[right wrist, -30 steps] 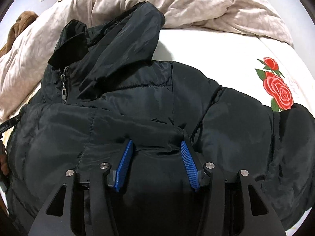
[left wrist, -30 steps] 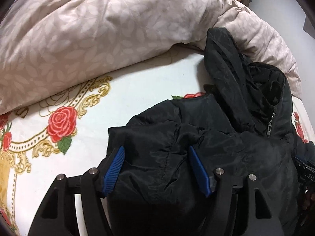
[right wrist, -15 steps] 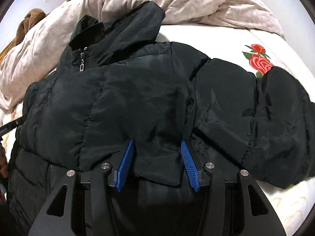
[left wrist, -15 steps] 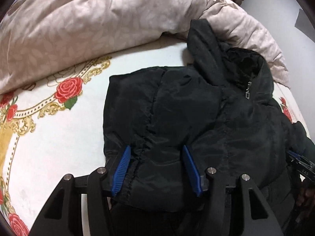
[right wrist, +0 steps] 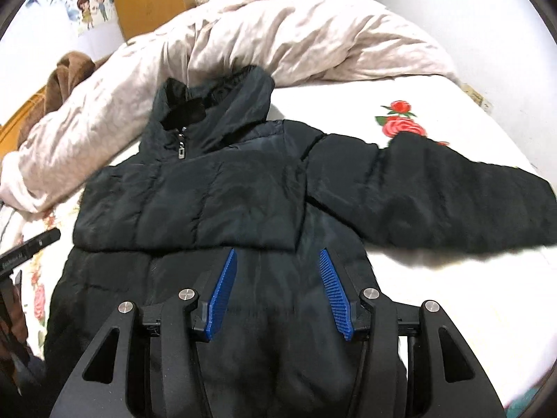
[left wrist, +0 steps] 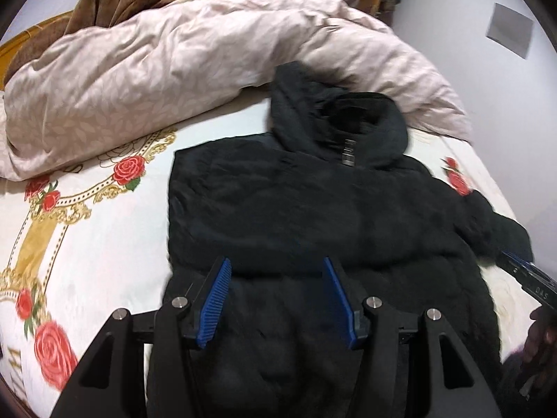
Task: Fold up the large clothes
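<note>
we see the black puffer jacket [right wrist: 222,191] spread mid-bed [right wrist: 435,278], hood toward the duvet [right wrist: 313,35]. left tongs [left wrist: 276,299] and right tongs [right wrist: 278,292] both gape, holding nothing. we judge it soft, bulky, slippery; grip the hem or the outstretched sleeve [right wrist: 435,191].

Left claw [left wrist: 275,297] — black frame; ribbed blue pads [left wrist: 214,303]; silver screws [left wrist: 179,301].

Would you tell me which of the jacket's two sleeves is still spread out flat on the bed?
The sleeve pointing toward the rose print, right in the right wrist view. The other sleeve is folded across the chest.
</note>
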`<state>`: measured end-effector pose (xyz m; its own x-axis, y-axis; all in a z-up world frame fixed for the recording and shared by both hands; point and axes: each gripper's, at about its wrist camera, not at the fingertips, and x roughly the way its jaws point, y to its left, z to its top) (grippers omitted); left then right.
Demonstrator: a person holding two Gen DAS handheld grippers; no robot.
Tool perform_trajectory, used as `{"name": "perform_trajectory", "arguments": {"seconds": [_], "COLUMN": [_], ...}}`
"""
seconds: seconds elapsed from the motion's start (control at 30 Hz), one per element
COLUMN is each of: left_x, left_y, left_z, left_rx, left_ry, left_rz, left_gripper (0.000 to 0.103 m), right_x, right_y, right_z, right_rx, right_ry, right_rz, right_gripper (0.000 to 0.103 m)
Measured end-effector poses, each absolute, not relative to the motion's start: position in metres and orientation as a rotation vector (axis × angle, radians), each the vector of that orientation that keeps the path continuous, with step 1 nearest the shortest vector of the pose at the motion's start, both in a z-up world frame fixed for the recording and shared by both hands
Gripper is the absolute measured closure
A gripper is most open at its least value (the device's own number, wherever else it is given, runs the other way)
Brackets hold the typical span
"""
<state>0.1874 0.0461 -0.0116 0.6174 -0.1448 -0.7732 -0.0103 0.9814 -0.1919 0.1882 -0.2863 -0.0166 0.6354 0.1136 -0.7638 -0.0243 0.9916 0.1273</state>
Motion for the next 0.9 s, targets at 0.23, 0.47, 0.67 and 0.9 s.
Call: {"name": "perform_trajectory", "arguments": {"seconds": [0.23, 0.47, 0.67, 0.9], "left_x": [0.125, 0.087, 0.079, 0.083], "left_y": [0.011, -0.014, -0.033, -0.049], "left_z": [0.018, 0.040, 0.049, 0.059], "left_rx": [-0.185, -0.170, -0.132, -0.118], "left_ry": [0.890, 0.875, 0.871, 0.862], "left_rz": [-0.116, -0.143, -0.173, -0.186], "left_gripper": [0.046, 0.046, 0.046, 0.046], "right_x": [0.124, 0.082, 0.063, 0.058], "right_y": [-0.296, -0.301, -0.315, -0.336], "right_z": [0.007, 0.024, 0.032, 0.036], "right_rx": [0.123, 0.108, 0.138, 0.179], "right_ry": [0.863, 0.835, 0.807, 0.789], "right_rz": [0.066, 0.060, 0.036, 0.013], "right_gripper": [0.052, 0.052, 0.052, 0.052]}}
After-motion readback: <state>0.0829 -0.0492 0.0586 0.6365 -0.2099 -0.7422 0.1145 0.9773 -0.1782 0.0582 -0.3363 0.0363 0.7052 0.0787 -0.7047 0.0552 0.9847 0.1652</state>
